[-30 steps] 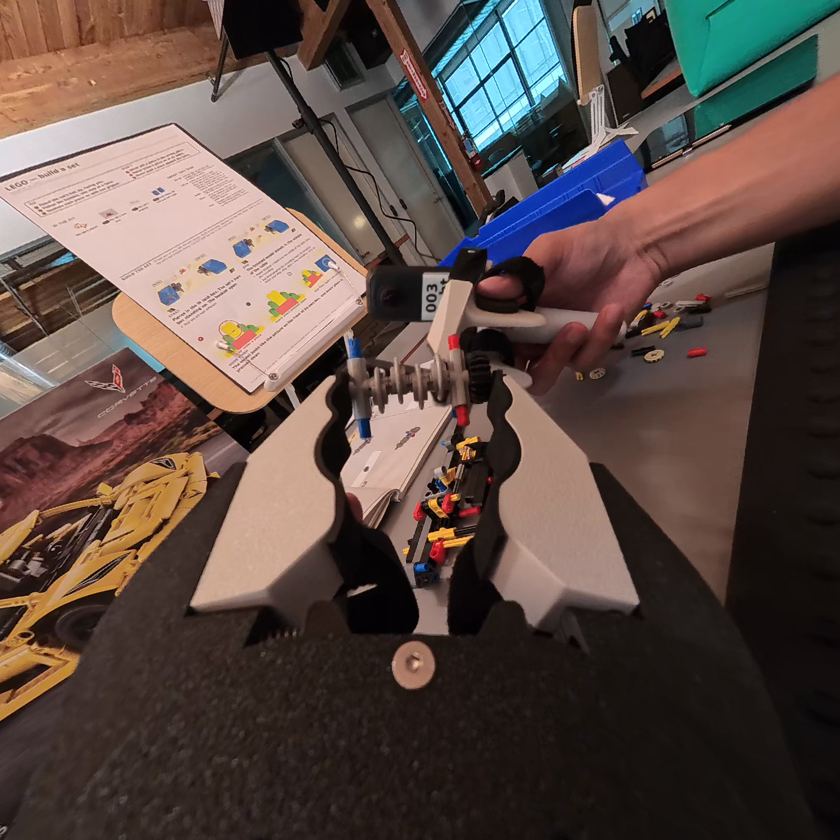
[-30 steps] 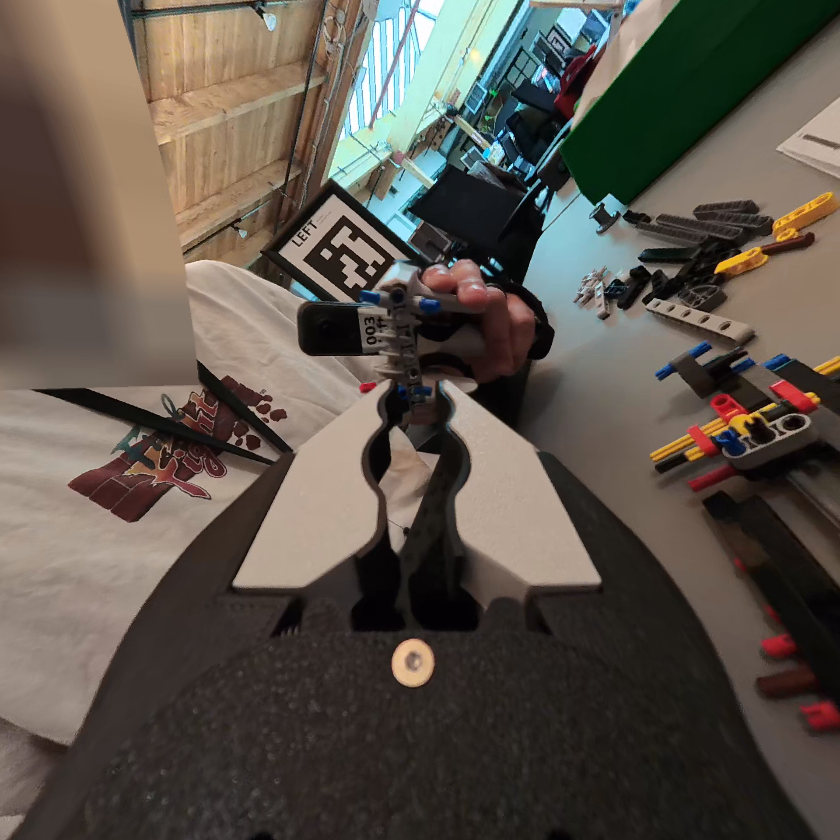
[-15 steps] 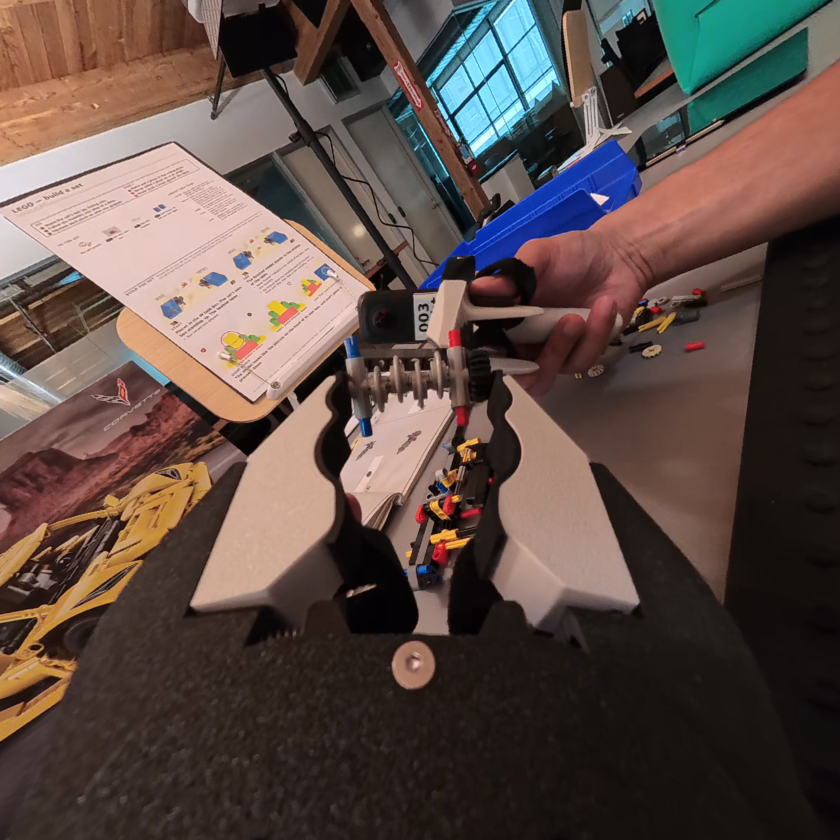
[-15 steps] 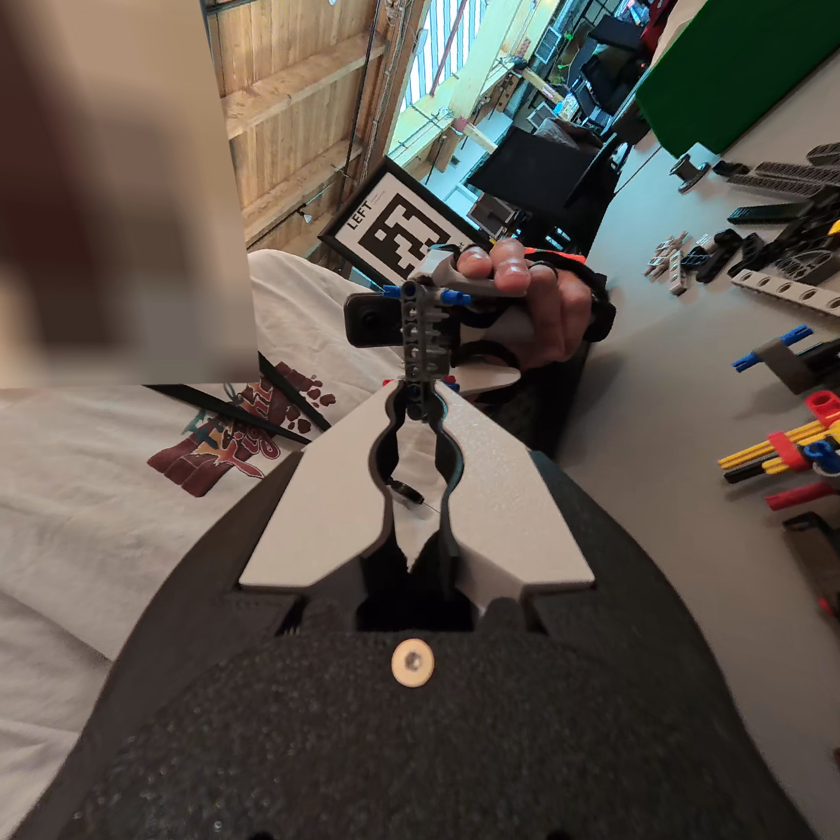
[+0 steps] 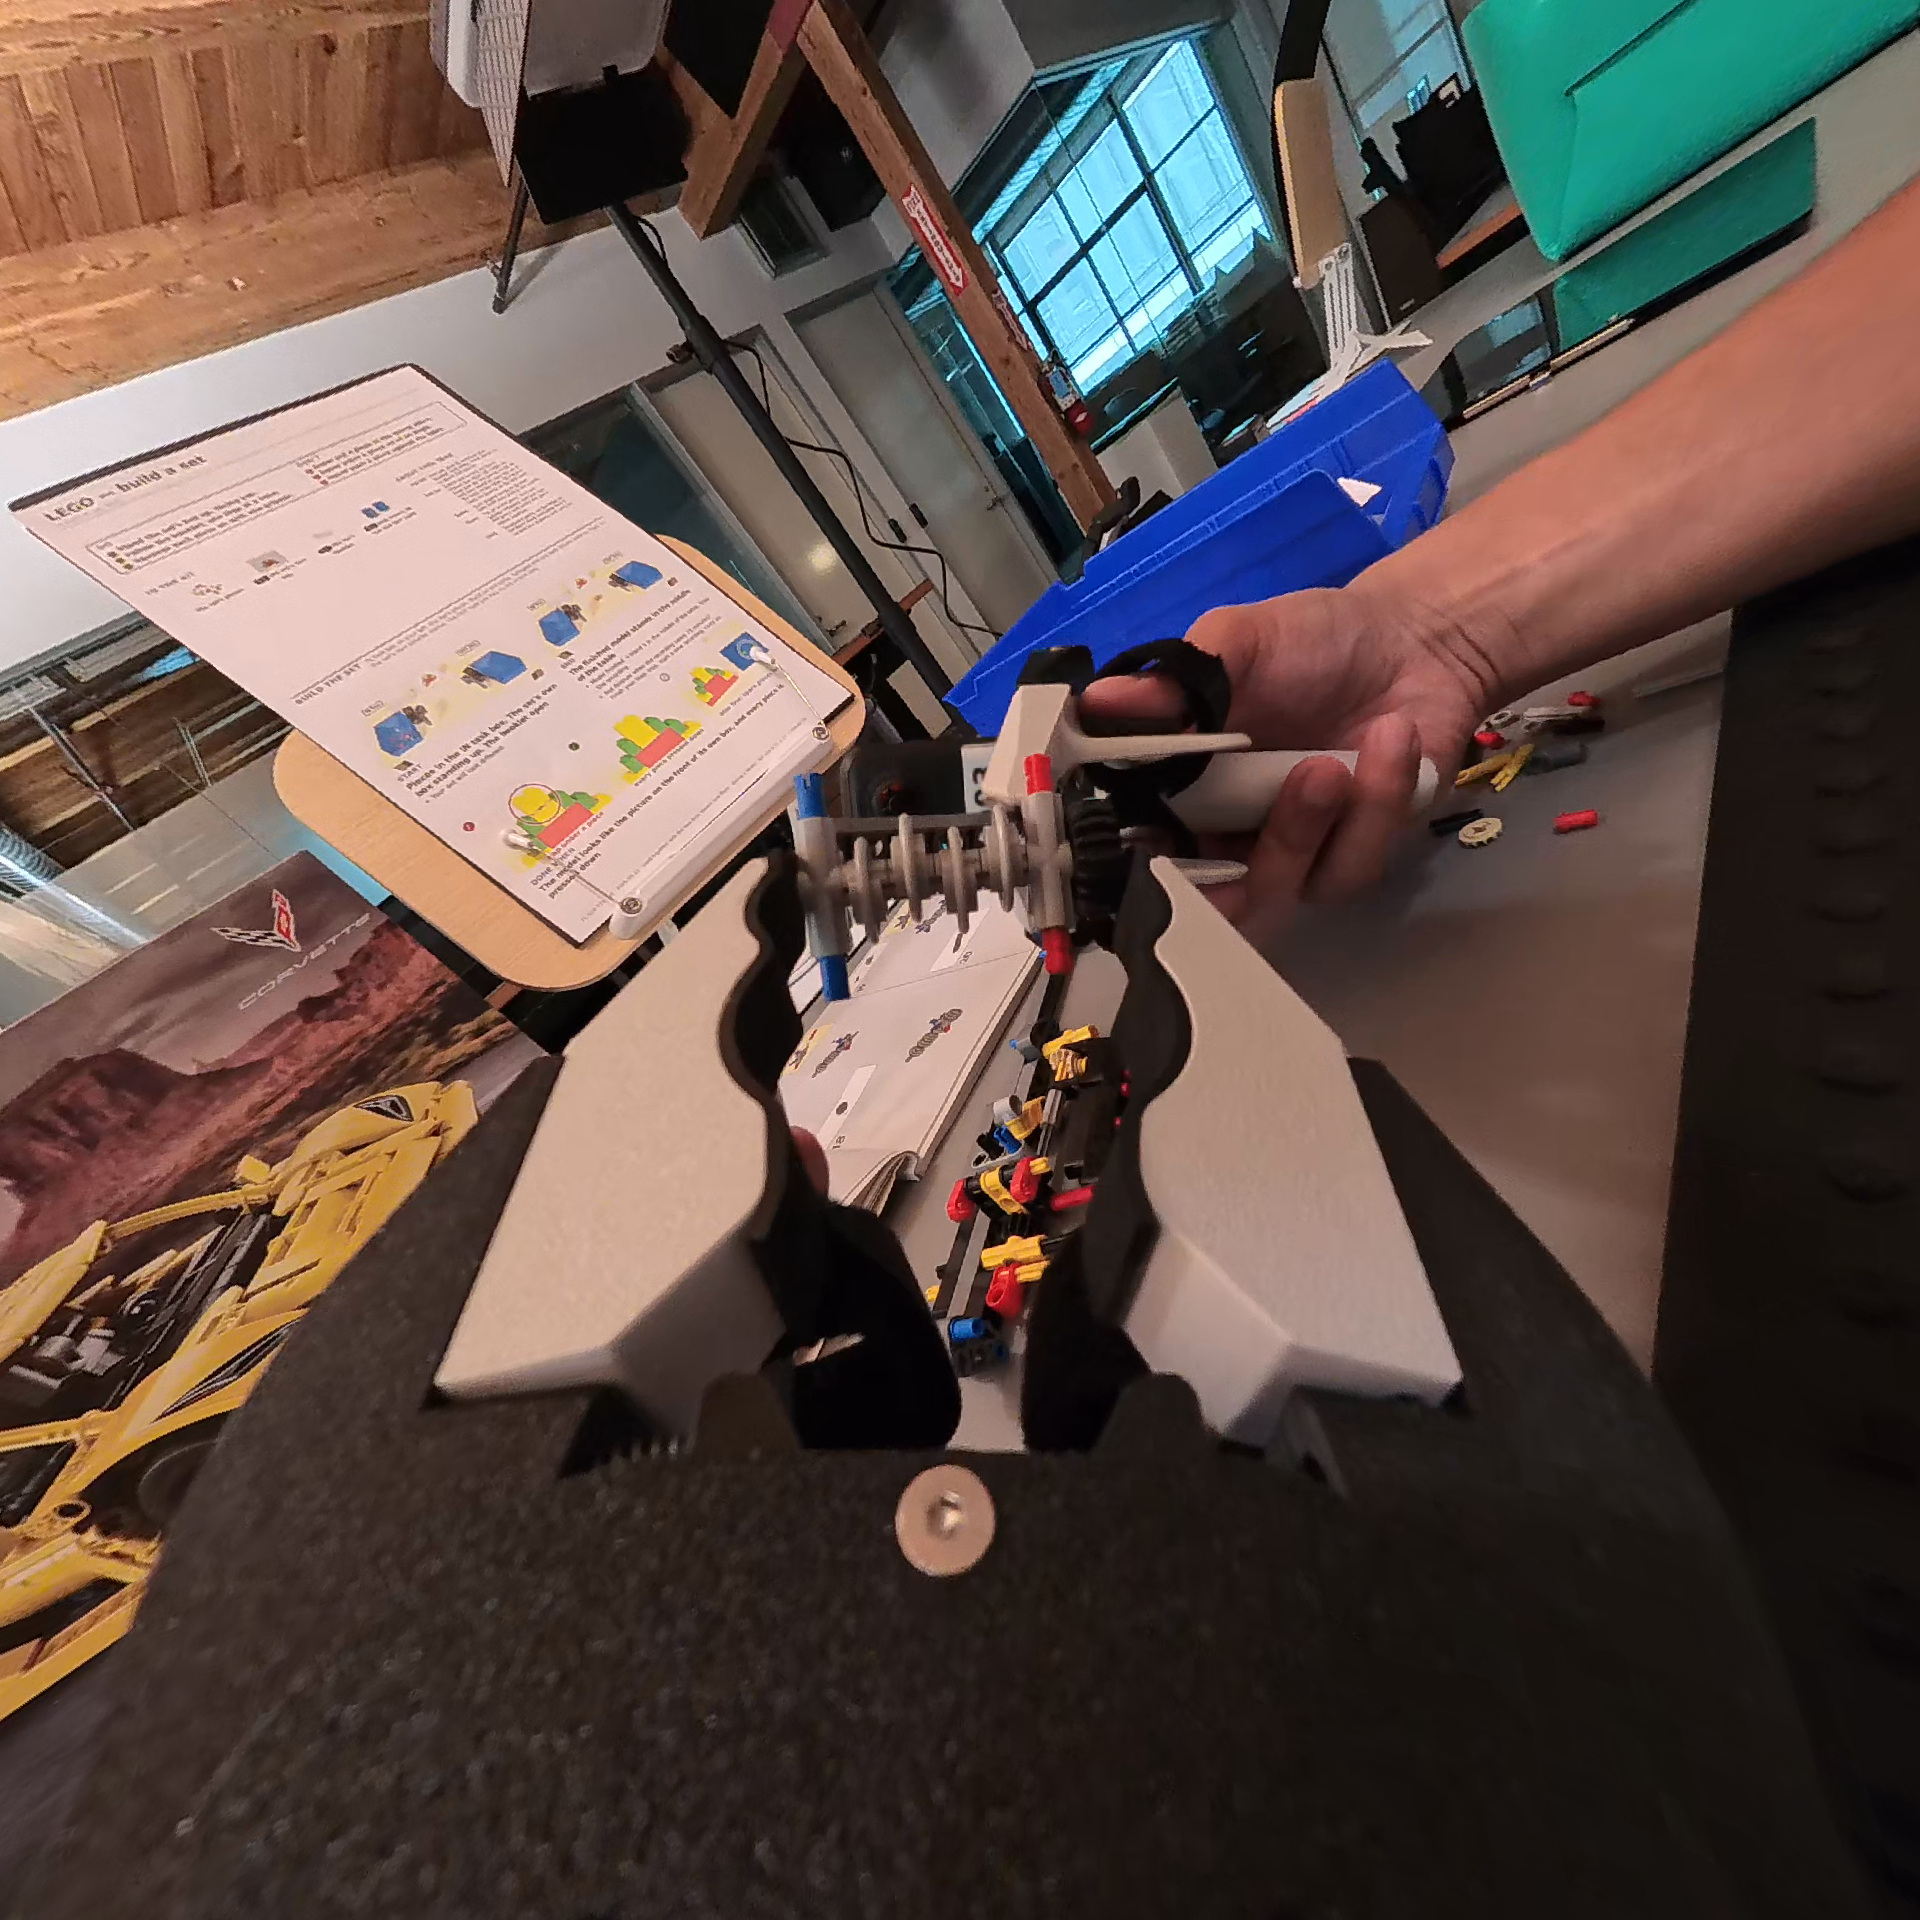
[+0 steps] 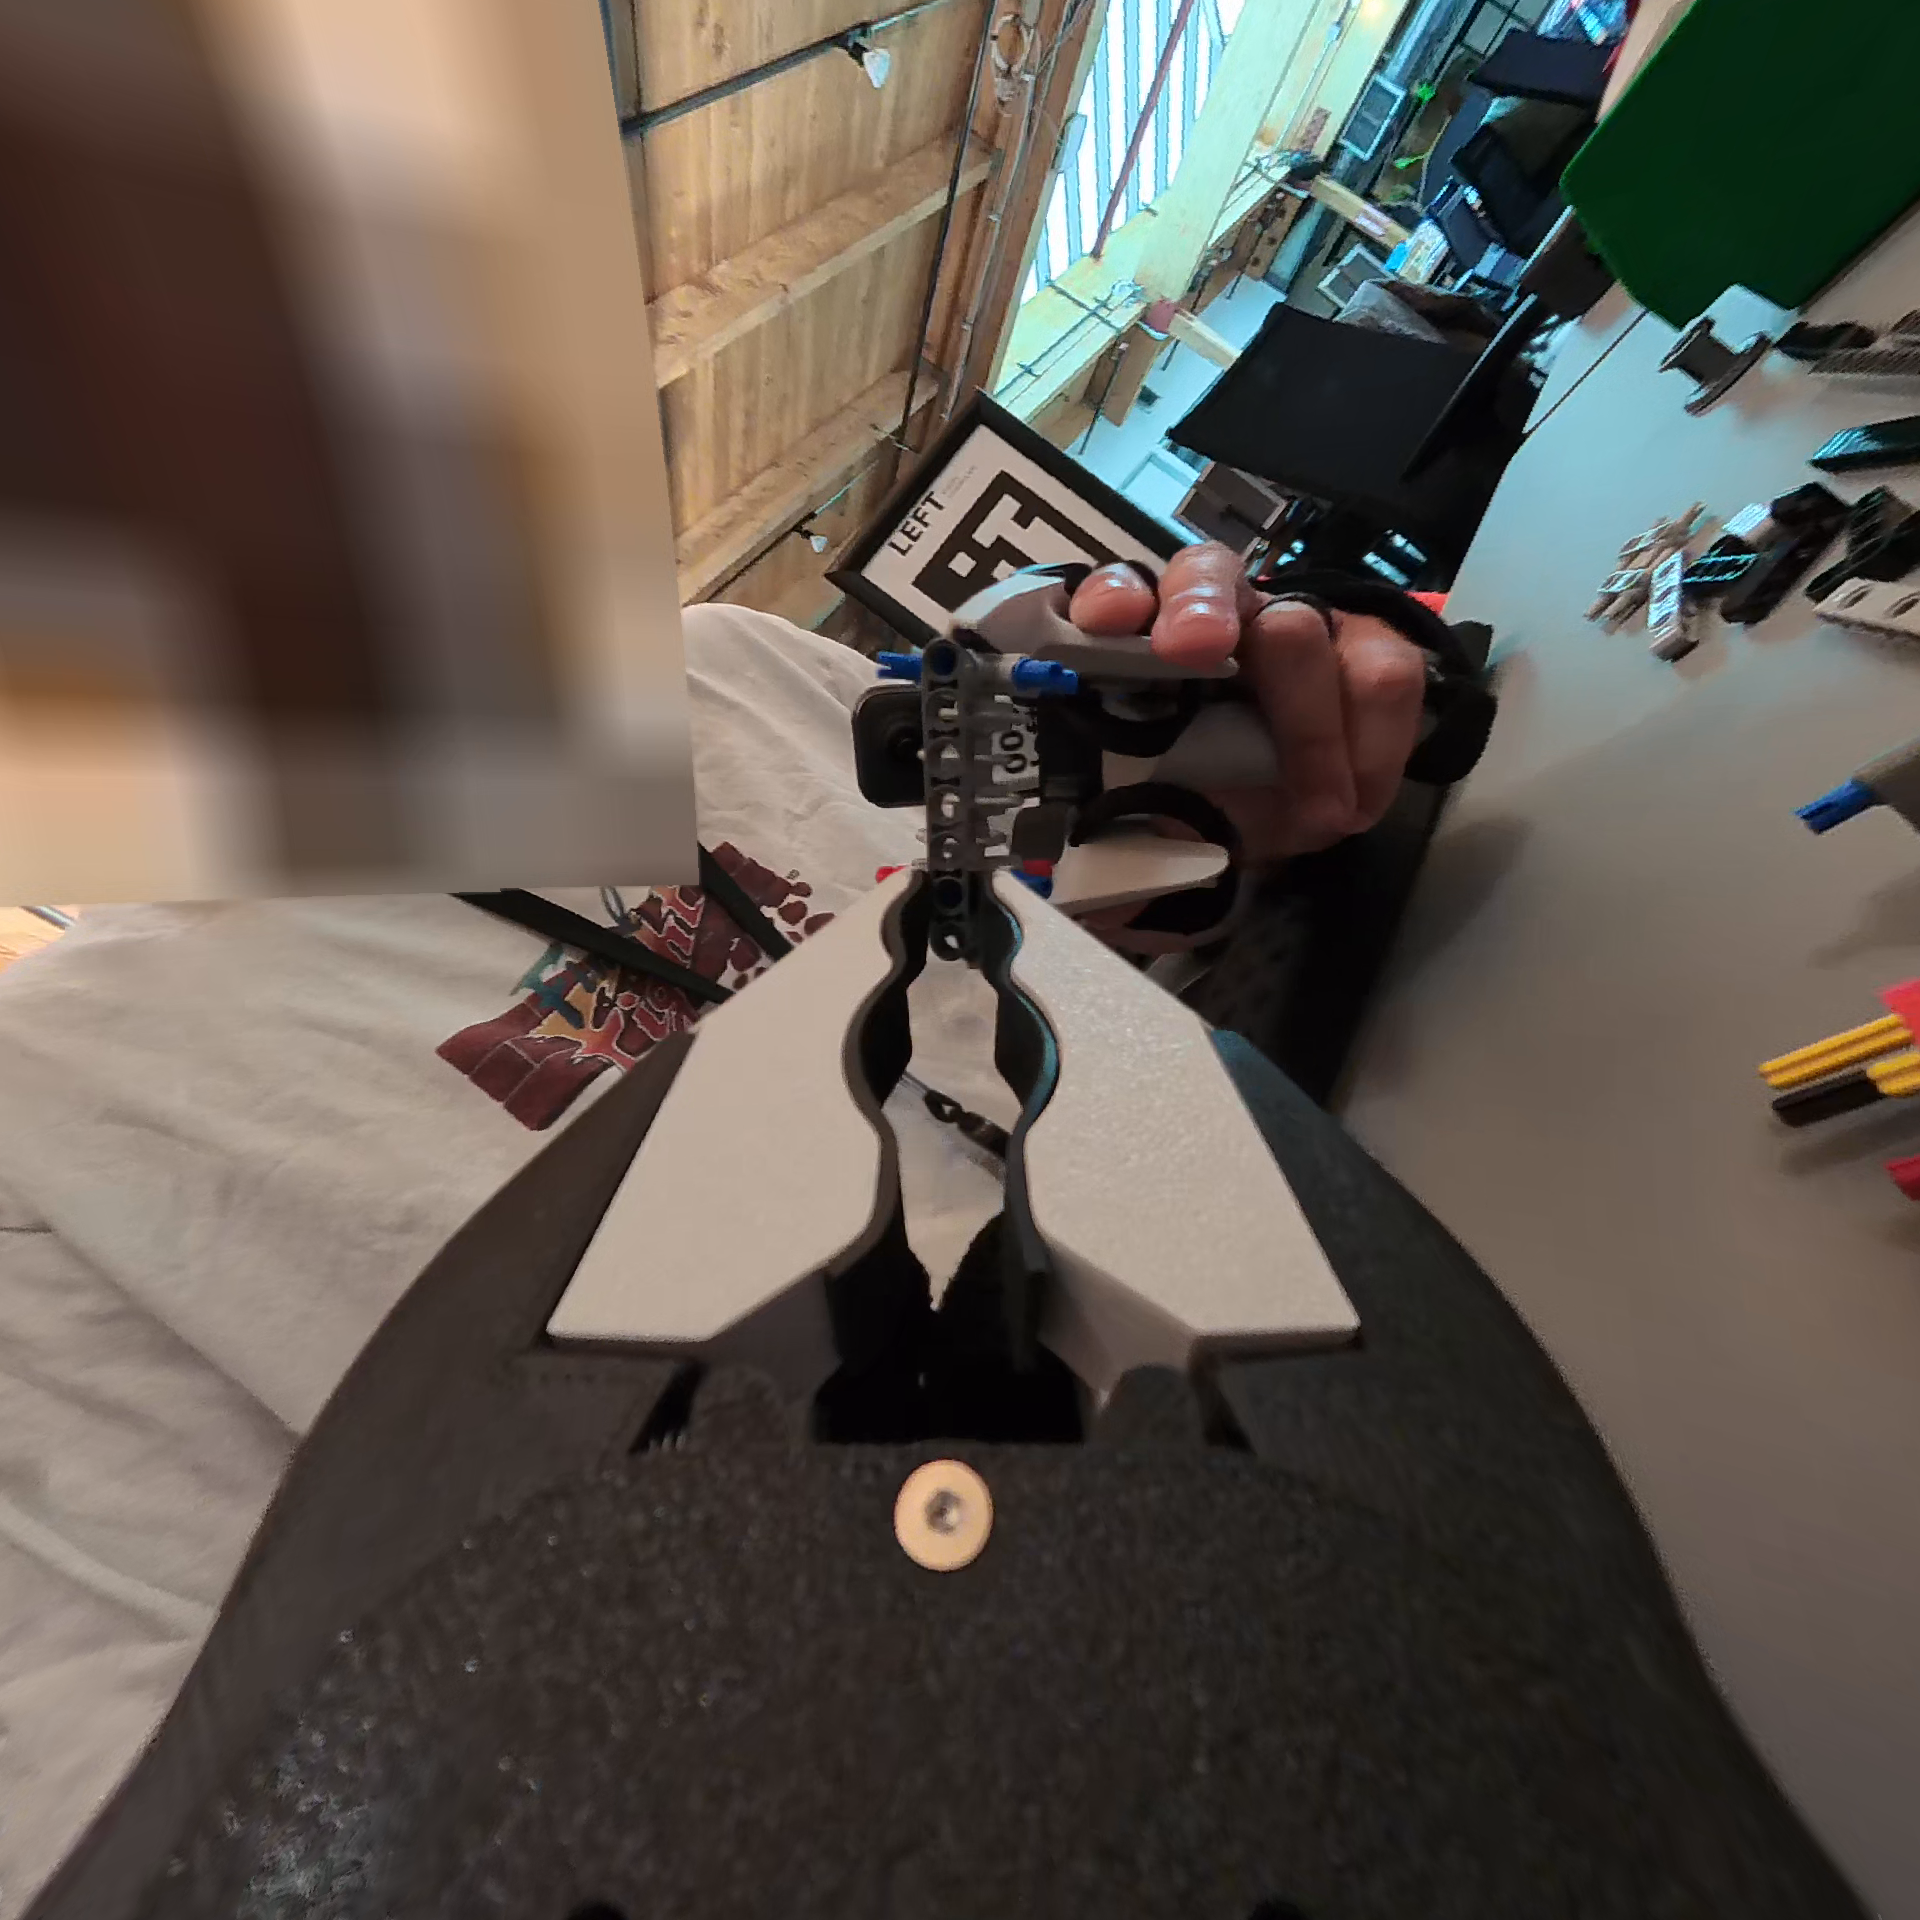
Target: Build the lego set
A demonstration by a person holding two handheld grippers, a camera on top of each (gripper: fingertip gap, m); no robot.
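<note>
A grey axle assembly [image 5: 935,862] with several bushes, a black gear, blue and red pins is held in the air between both grippers. My left gripper [image 5: 951,883] has its fingers spread to the assembly's length and clamps it end to end. A hand [image 5: 1340,727] holds the right gripper just beyond it, at the gear end. In the right wrist view the assembly [image 6: 961,769] stands upright, and my right gripper [image 6: 954,914] is shut on its lower end. The left gripper and the hand [image 6: 1299,707] on it show behind it.
Below lie an open booklet [image 5: 904,1049] and a black frame with yellow and red pins [image 5: 1029,1174]. An instruction sheet on a stand [image 5: 436,644] and a box with a yellow car [image 5: 156,1195] are left. Blue bins [image 5: 1247,551] are behind. Loose pieces [image 6: 1839,1070] lie on the grey table [image 6: 1558,1039]. Both grippers' tips are close together, under 4 cm apart.
The assembly has turned from tilted to upright in the right wrist view, and the two grippers have shifted slightly together. Both grips stay as they were.
</note>
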